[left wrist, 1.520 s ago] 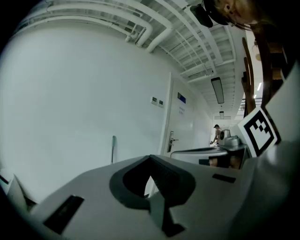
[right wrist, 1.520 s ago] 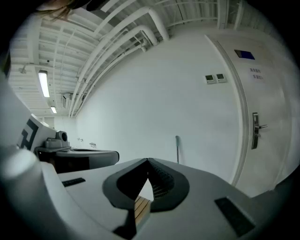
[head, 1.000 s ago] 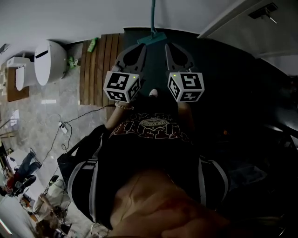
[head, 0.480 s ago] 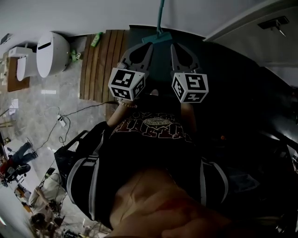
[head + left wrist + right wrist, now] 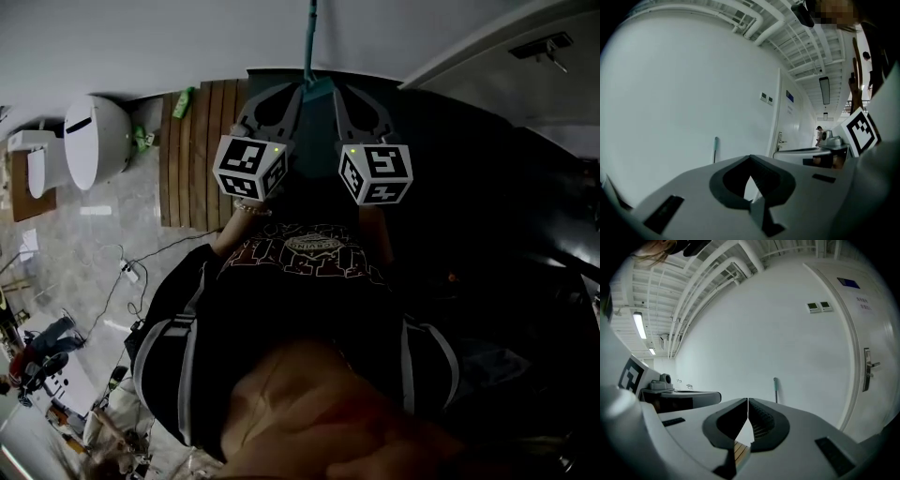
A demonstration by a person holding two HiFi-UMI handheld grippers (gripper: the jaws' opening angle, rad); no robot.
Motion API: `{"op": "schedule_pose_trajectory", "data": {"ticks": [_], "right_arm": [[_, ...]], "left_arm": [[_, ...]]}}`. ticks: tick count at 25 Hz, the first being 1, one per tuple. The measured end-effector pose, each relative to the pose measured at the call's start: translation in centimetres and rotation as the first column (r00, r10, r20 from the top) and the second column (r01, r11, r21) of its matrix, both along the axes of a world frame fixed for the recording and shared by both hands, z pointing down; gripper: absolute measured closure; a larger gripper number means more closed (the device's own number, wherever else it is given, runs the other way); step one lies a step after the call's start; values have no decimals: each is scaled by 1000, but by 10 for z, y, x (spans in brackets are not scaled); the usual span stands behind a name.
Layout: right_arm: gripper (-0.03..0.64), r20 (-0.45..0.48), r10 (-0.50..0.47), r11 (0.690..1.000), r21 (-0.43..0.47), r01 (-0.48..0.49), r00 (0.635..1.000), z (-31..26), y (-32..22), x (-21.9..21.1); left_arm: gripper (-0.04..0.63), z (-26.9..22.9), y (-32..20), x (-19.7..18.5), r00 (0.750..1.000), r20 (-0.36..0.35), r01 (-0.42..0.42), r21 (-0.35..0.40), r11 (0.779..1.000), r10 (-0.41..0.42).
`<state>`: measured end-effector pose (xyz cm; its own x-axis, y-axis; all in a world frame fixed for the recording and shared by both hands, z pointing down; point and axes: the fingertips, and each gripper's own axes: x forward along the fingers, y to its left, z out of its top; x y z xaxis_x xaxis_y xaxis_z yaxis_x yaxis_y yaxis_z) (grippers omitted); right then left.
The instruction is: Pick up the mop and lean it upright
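The mop [image 5: 310, 37] has a teal handle and stands upright against the white wall, its teal head [image 5: 318, 86] on the dark floor. My left gripper [image 5: 292, 92] and right gripper [image 5: 340, 92] sit side by side just short of the mop head, one on each side. Both are shut with nothing between the jaws. In the left gripper view, the jaws of my left gripper [image 5: 750, 158] meet and the mop handle [image 5: 715, 149] rises beyond them. In the right gripper view, my right gripper [image 5: 748, 401] is shut too, with the handle [image 5: 776, 389] against the wall ahead.
A white toilet [image 5: 94, 129] stands at the left beside a wooden slat mat [image 5: 197, 150] with a green bottle [image 5: 185, 101] at its far end. A cable [image 5: 141, 258] trails over the marble floor. A white door [image 5: 869, 366] is right of the mop.
The head view swayed slightly. Both grippers stayed shut, side by side near the mop head, and the mop kept leaning on the wall.
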<state>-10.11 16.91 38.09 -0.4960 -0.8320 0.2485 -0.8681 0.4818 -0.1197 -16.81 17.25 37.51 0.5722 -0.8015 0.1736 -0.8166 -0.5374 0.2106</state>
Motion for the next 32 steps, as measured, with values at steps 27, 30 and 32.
{"op": "schedule_pose_trajectory", "data": {"ticks": [27, 30, 32], "right_arm": [[597, -5, 113, 994, -4, -113, 994, 3, -127, -35], [597, -11, 87, 996, -6, -87, 996, 4, -150, -28], [597, -11, 72, 997, -6, -72, 997, 3, -168, -22]], "left_arm": [[557, 8, -129, -35, 993, 20, -115, -19, 993, 115], [557, 7, -151, -26, 995, 19, -94, -17, 995, 95], [557, 4, -168, -18, 996, 22, -81, -9, 997, 82]]}}
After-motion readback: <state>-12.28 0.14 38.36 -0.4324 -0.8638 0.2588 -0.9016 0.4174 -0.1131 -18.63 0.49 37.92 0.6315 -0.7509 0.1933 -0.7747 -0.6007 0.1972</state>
